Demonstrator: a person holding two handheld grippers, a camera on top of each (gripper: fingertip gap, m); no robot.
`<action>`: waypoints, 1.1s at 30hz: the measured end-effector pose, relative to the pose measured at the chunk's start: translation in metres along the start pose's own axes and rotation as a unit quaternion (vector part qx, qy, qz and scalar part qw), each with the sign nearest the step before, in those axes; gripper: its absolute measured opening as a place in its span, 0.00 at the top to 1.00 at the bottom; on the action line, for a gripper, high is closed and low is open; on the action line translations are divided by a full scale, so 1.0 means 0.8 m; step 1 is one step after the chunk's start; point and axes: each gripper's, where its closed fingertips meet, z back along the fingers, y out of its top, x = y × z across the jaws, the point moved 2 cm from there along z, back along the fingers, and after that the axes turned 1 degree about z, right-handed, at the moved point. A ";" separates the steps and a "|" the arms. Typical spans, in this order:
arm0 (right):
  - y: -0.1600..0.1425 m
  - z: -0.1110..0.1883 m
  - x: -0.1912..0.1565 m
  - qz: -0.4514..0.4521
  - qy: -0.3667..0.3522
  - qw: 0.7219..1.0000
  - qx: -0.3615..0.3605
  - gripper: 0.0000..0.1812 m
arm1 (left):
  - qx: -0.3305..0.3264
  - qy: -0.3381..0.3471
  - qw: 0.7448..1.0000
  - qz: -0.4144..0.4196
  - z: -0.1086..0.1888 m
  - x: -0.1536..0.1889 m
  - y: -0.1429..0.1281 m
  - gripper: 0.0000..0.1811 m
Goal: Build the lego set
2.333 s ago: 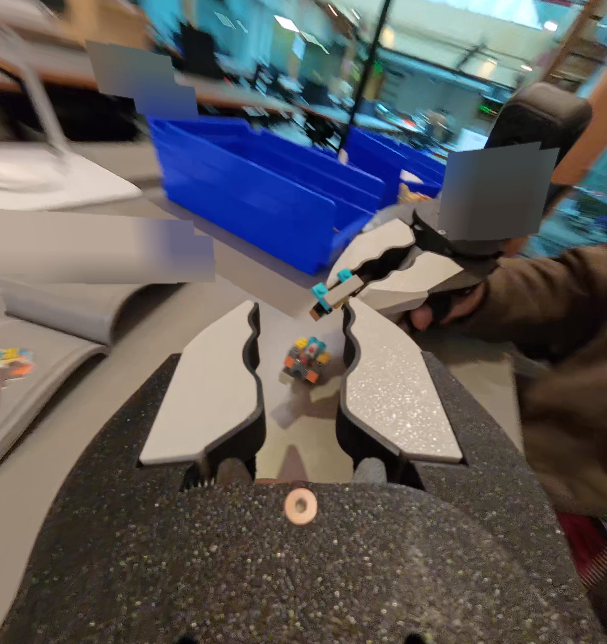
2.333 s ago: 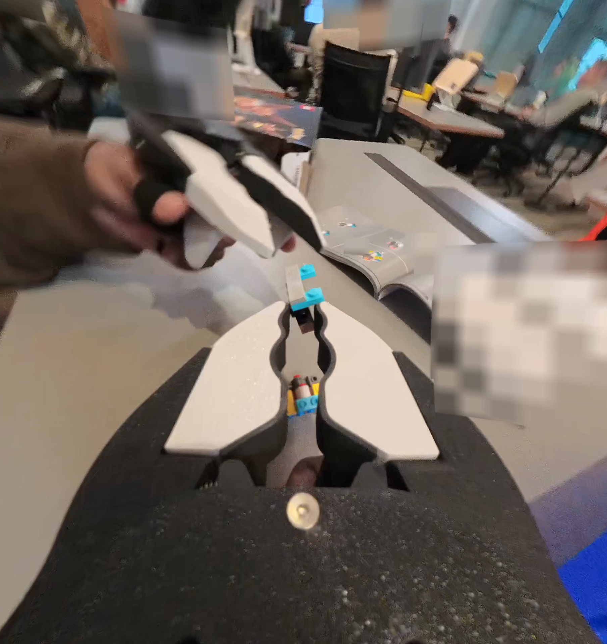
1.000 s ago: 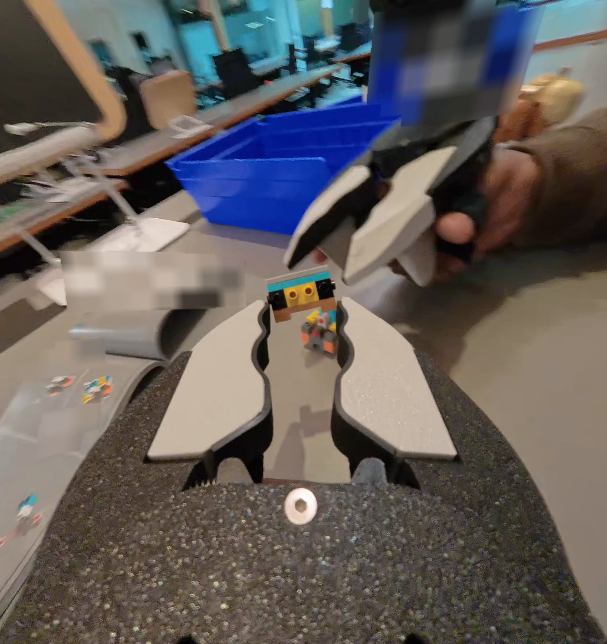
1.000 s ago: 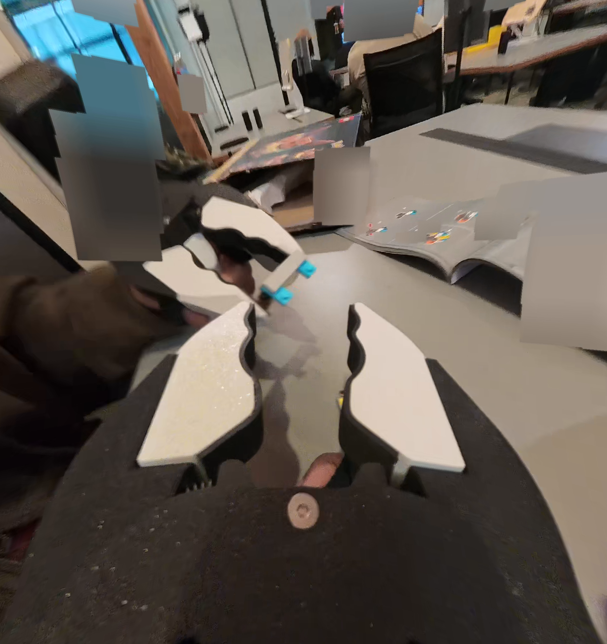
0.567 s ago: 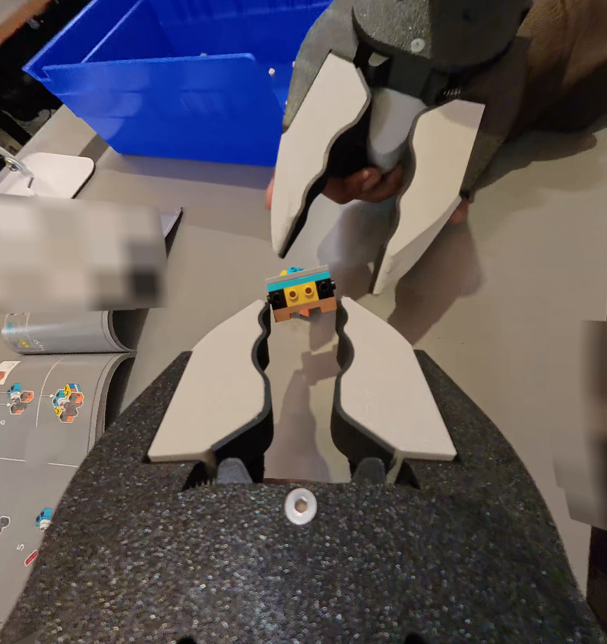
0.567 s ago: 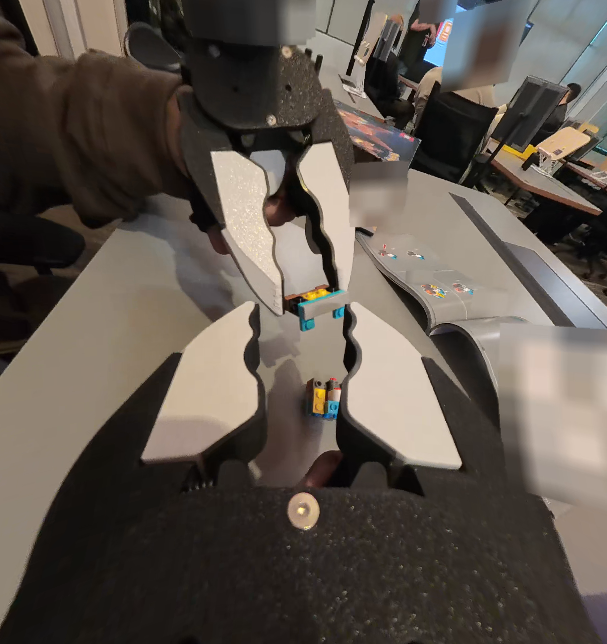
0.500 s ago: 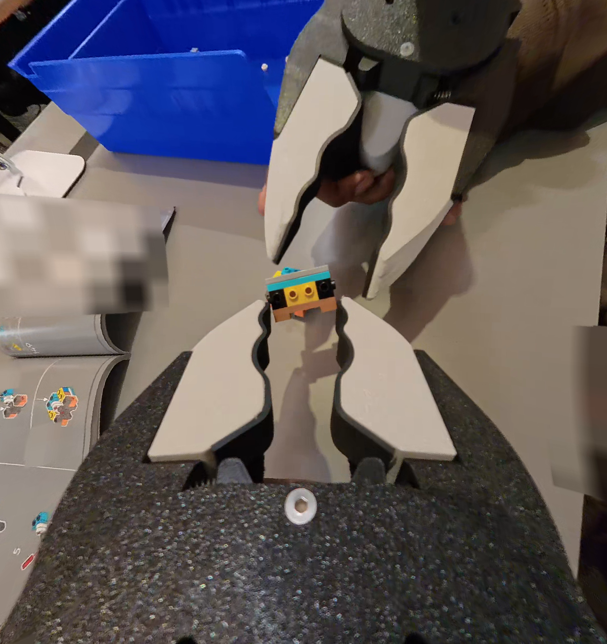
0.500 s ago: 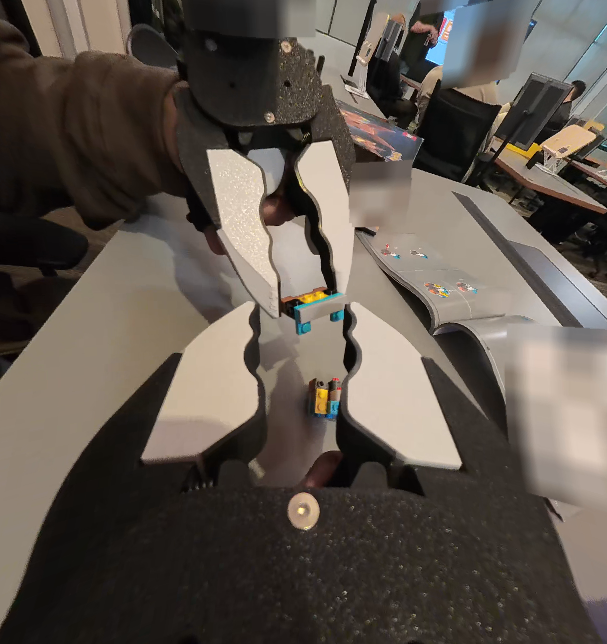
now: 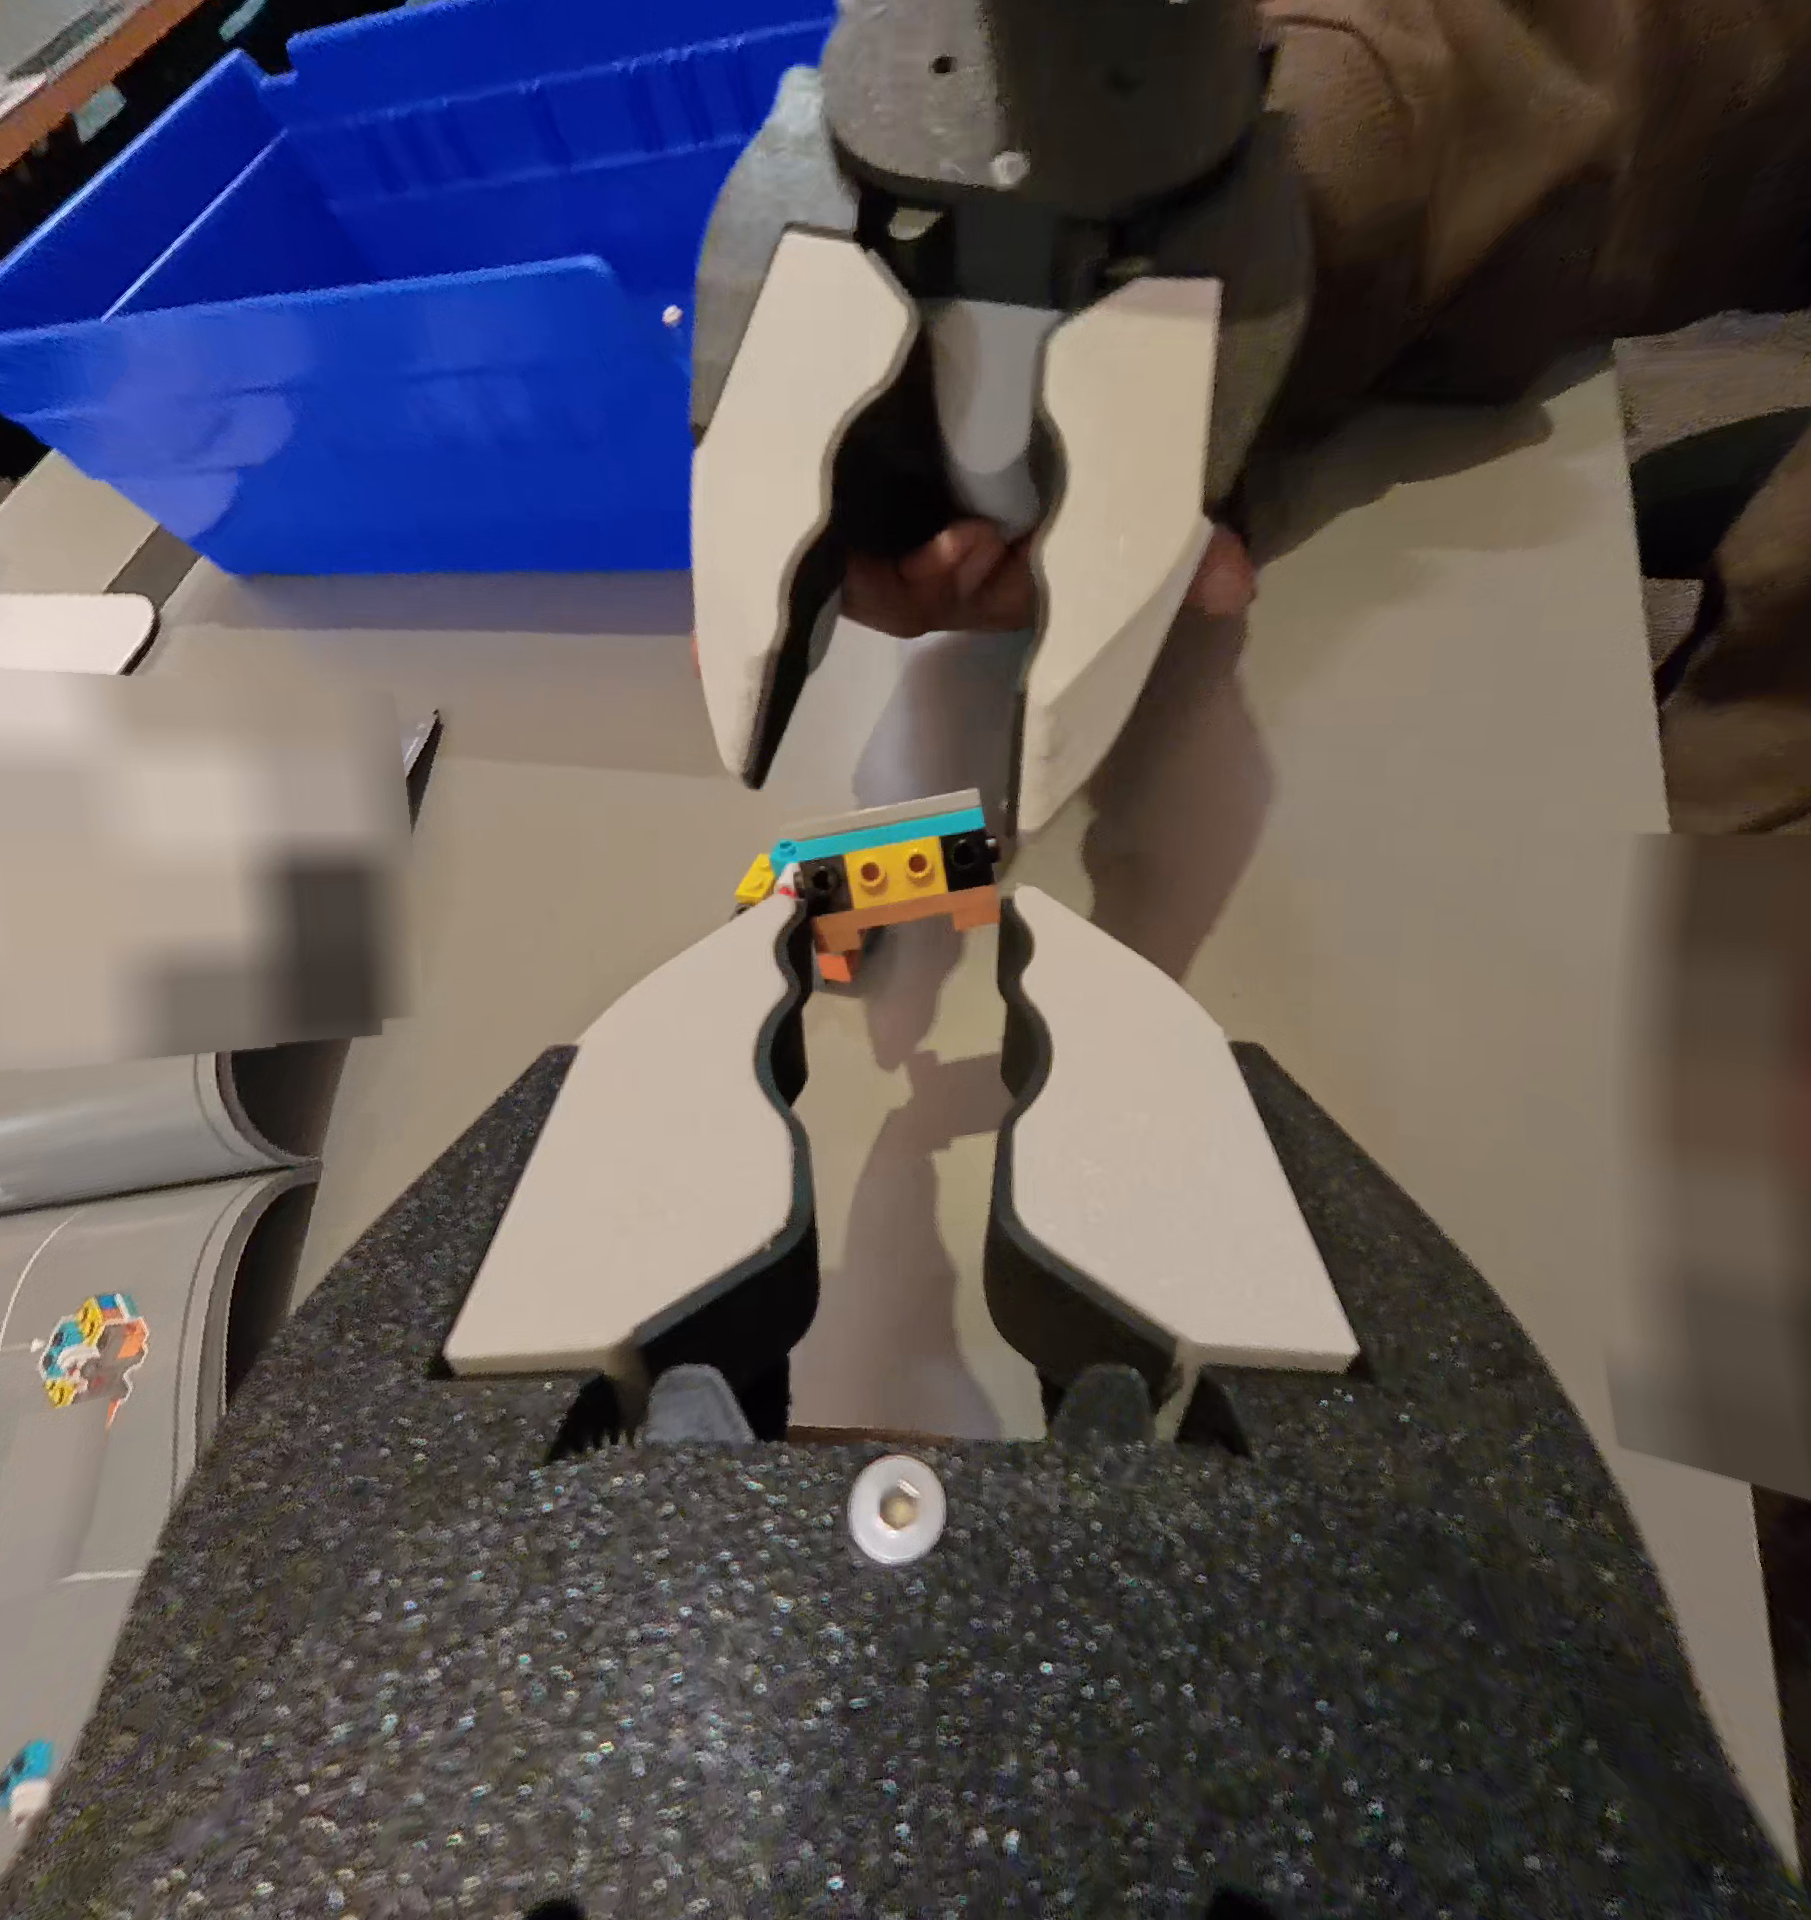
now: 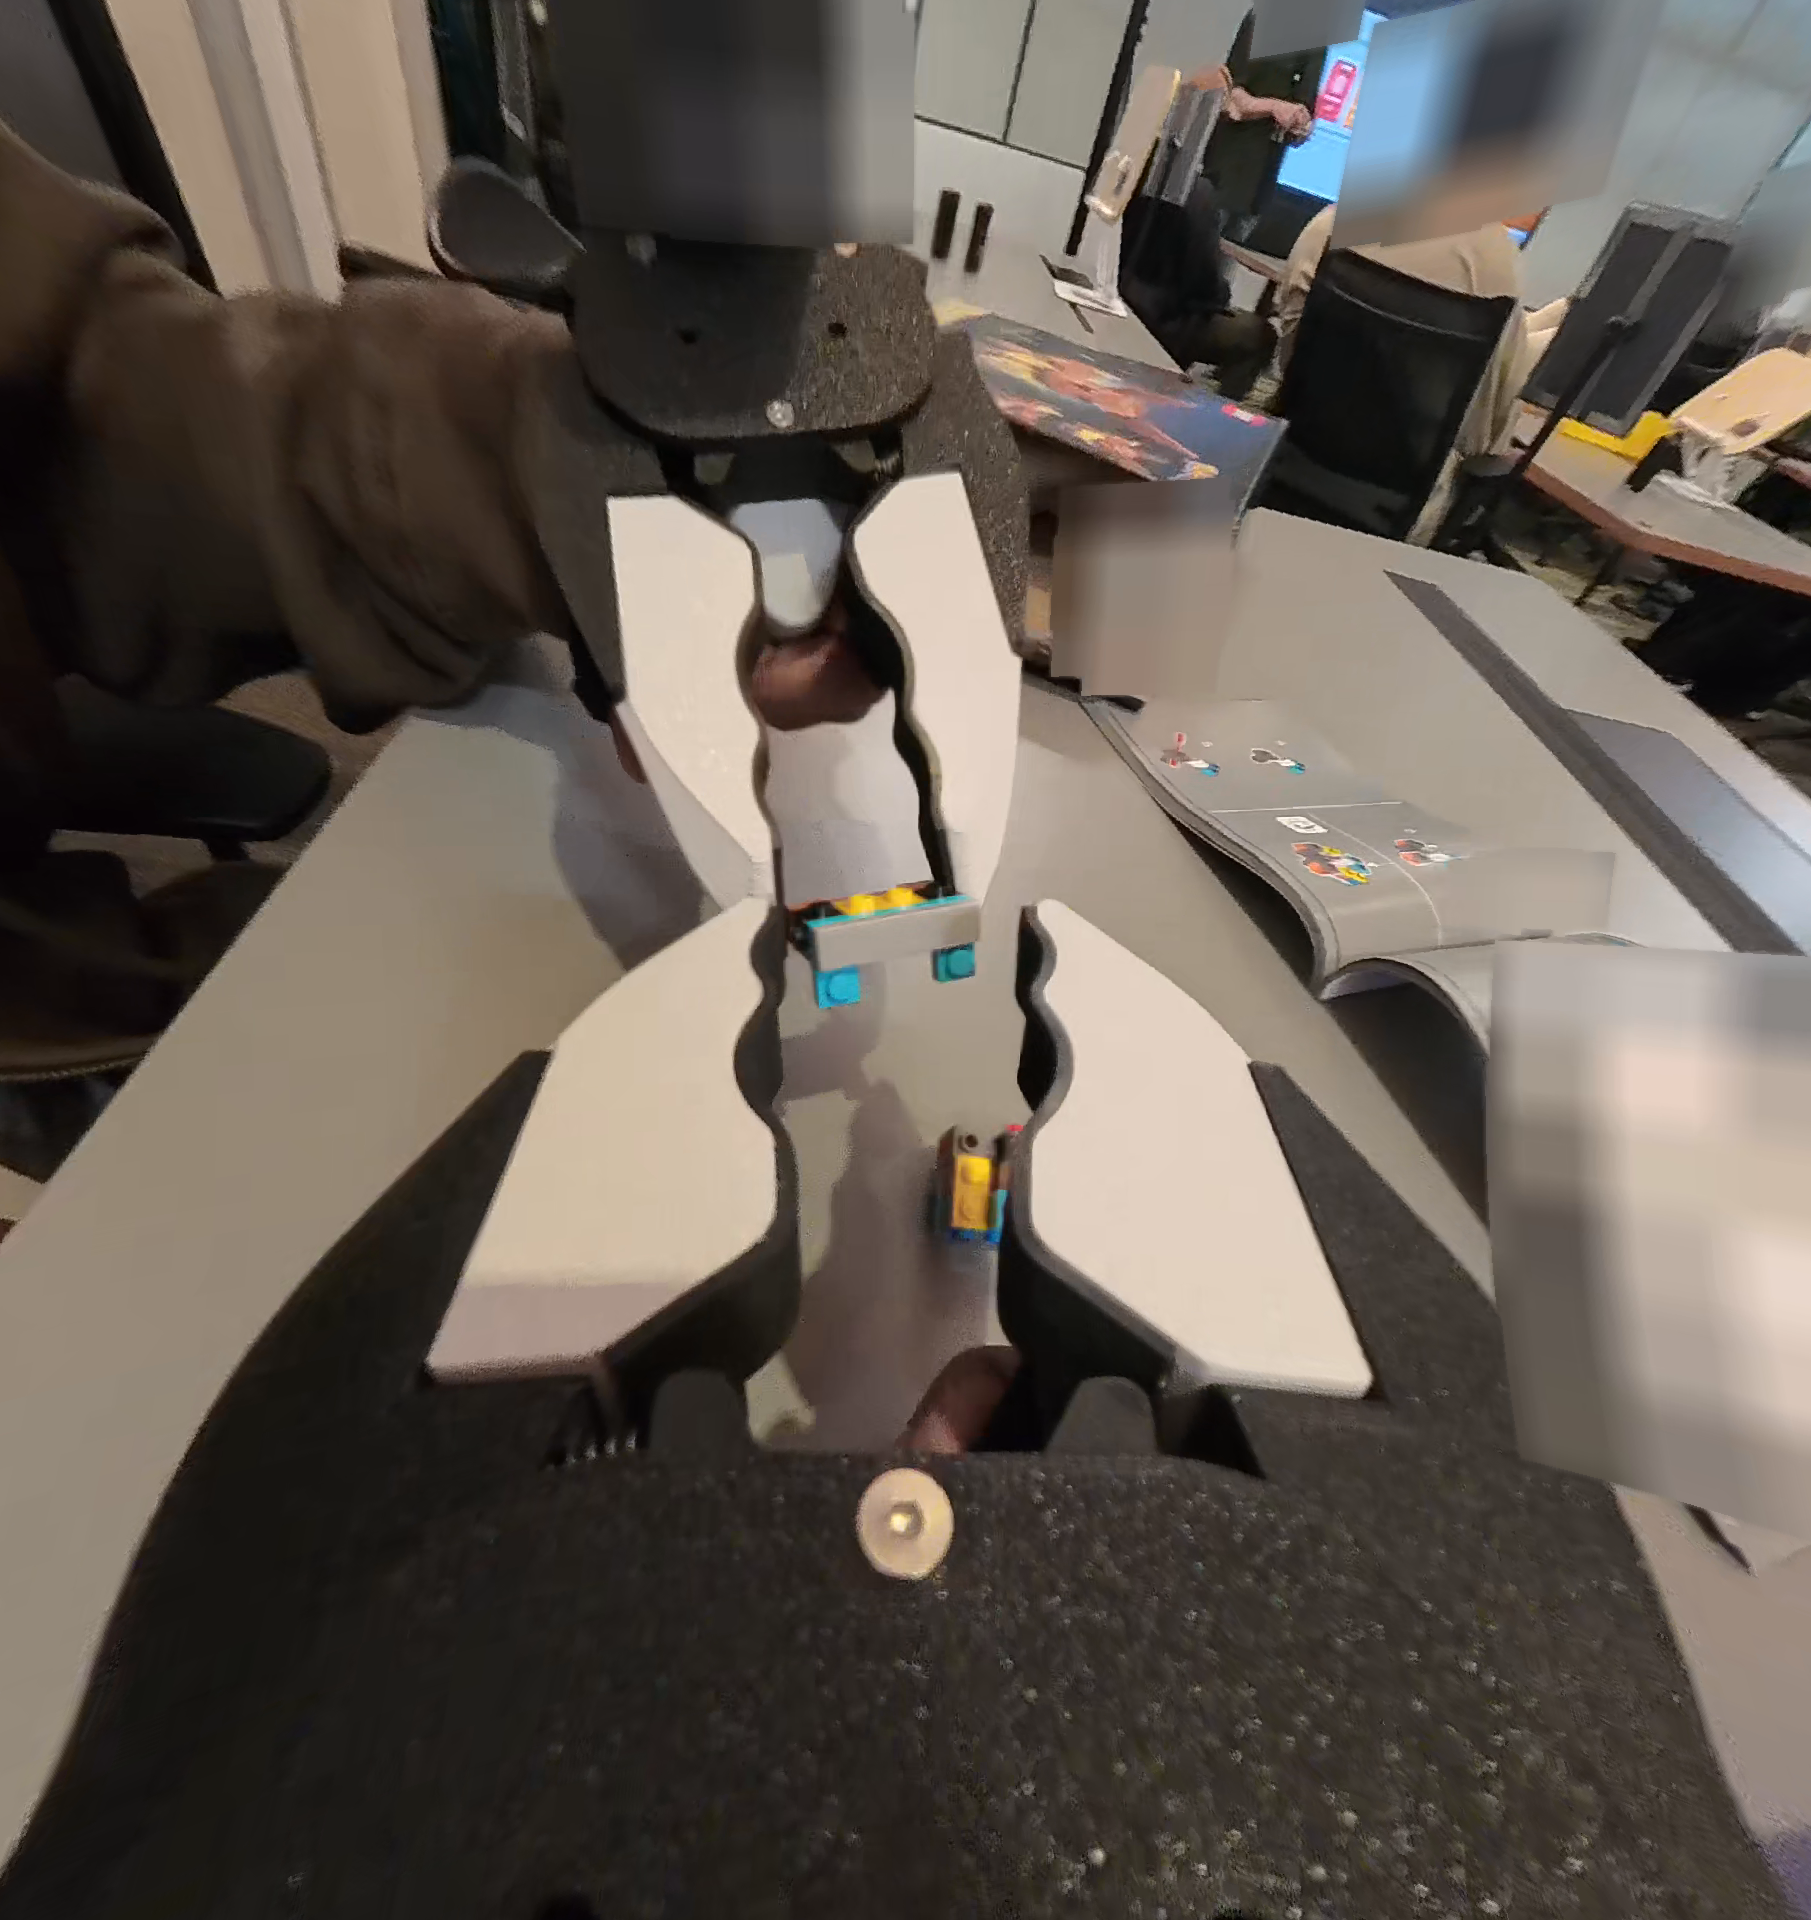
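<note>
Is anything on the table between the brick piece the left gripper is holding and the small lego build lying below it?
Nothing visible: the grey-and-teal brick piece in the left gripper hangs above bare grey table; the small multicoloured lego build lies unobstructed.

- Small lego piece (image 9: 839, 961) on the table: mostly hidden behind the held lego assembly (image 9: 885, 868) in the left wrist view; only orange and yellow corners visible.
- Same piece (image 10: 972, 1195) in the right wrist view: partly covered by a finger (image 10: 1171, 1195) of the right gripper (image 10: 896, 930); shape too blurred to tell.
- Instruction booklet (image 9: 70, 1382): cut off by the left edge; diagrams too small to make out.
- Blue bin (image 9: 361, 343): cropped at the top edge; contents out of sight.
- Lego box (image 10: 1109, 410): partly behind the left gripper (image 10: 865, 894).
</note>
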 end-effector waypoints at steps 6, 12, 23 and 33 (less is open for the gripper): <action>-0.006 0.000 -0.013 -0.020 0.056 0.998 -0.011 0.78 | -0.005 -0.037 0.998 -0.048 -0.001 0.014 -0.003 0.81; -0.014 -0.004 -0.020 -0.023 0.066 0.997 -0.034 0.81 | -0.006 -0.050 0.997 -0.051 -0.004 0.015 -0.003 0.81; -0.011 -0.005 -0.014 -0.063 0.047 0.997 -0.020 0.81 | 0.015 -0.025 0.999 -0.028 -0.006 0.006 -0.001 0.75; -0.010 -0.007 -0.018 -0.066 0.048 0.997 -0.009 0.81 | 0.007 -0.042 0.999 -0.030 -0.009 0.012 -0.003 0.79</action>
